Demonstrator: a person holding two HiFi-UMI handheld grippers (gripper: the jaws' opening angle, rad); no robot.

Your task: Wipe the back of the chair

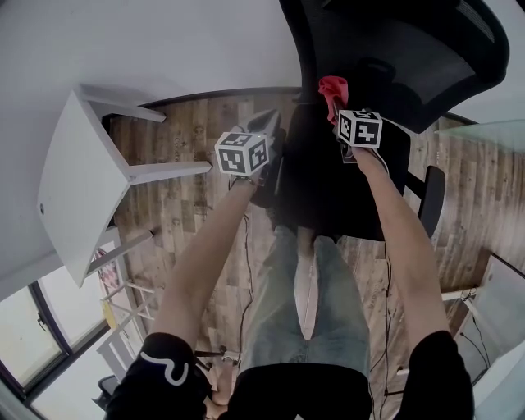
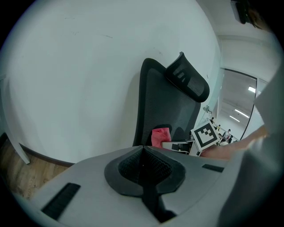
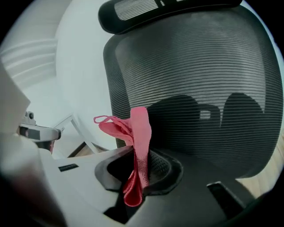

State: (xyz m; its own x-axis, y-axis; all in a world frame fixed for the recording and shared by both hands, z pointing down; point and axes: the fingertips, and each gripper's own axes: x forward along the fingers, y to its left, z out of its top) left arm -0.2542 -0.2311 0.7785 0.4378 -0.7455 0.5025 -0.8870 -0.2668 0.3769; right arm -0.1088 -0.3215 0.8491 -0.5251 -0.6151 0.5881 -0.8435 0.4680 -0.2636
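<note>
Black mesh forms the chair back (image 3: 191,75), which fills the upper and right part of the right tool's view and sits at the upper right of the head view. The headrest (image 3: 168,13) runs along the top edge.

Just in front of the mesh, at lower centre, the cloth (image 3: 138,142) stands up in a bunched red strip. The right tool (image 3: 141,170) is clamped on its lower fold. We cannot tell whether the cloth touches the mesh yet.

The left tool (image 2: 143,166) has its jaws together on nothing and is aimed at the chair's side edge from the left.

We judge the main risk to be the grip. Only a narrow fold is pinched, so dragging it across the ribbed mesh could pull the cloth free. Bunched as it is, the cloth would wipe only a thin stripe. Pressing harder to make up for that could bring the hard jaws onto the mesh. The loose loop at the cloth's upper left might catch on the weave. With the left tool not bracing anything, the chair may swing away under the push.

Our count:
- one chair back
- one headrest
- one cloth
- two tools
- one armrest (image 1: 431,201) in sight at centre right
- one white worktop (image 1: 74,180) at the left of the head view, standing on the wooden floor (image 1: 189,221)
</note>
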